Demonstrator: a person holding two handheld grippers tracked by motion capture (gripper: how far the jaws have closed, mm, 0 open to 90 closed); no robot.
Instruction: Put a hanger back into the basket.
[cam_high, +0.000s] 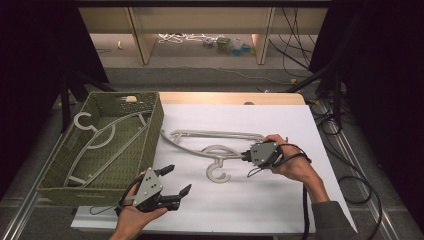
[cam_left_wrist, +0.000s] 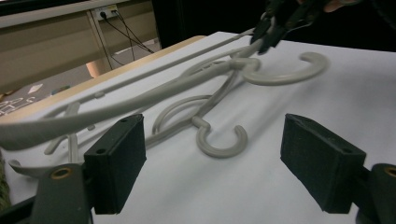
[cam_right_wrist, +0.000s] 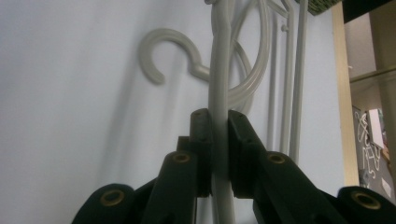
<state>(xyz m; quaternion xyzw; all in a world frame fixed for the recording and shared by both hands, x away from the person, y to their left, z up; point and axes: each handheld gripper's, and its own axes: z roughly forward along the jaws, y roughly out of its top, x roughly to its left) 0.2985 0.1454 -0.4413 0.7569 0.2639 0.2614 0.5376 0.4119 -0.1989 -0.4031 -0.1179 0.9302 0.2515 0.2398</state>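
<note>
A grey plastic hanger (cam_high: 220, 150) is clamped between the jaws of the right gripper (cam_high: 246, 156) near the middle of the white table sheet (cam_high: 280, 200); in the right gripper view the hanger's arm (cam_right_wrist: 219, 98) is seen pinched tight between the two black pads. In the left gripper view that hanger is seen tilted, its right end raised off the sheet under the right gripper (cam_left_wrist: 271, 28). A second grey hanger (cam_left_wrist: 205, 126) is seen lying flat on the sheet beneath it, its hook (cam_left_wrist: 222, 140) turned toward the person's side. The left gripper (cam_high: 175, 181) is held near the front edge of the sheet, just beside the basket, its jaws spread wide apart with nothing between them. At the left of the table, a woven green basket (cam_high: 150, 145) is seen with one more hanger (cam_high: 100, 142) laid inside it.
</note>
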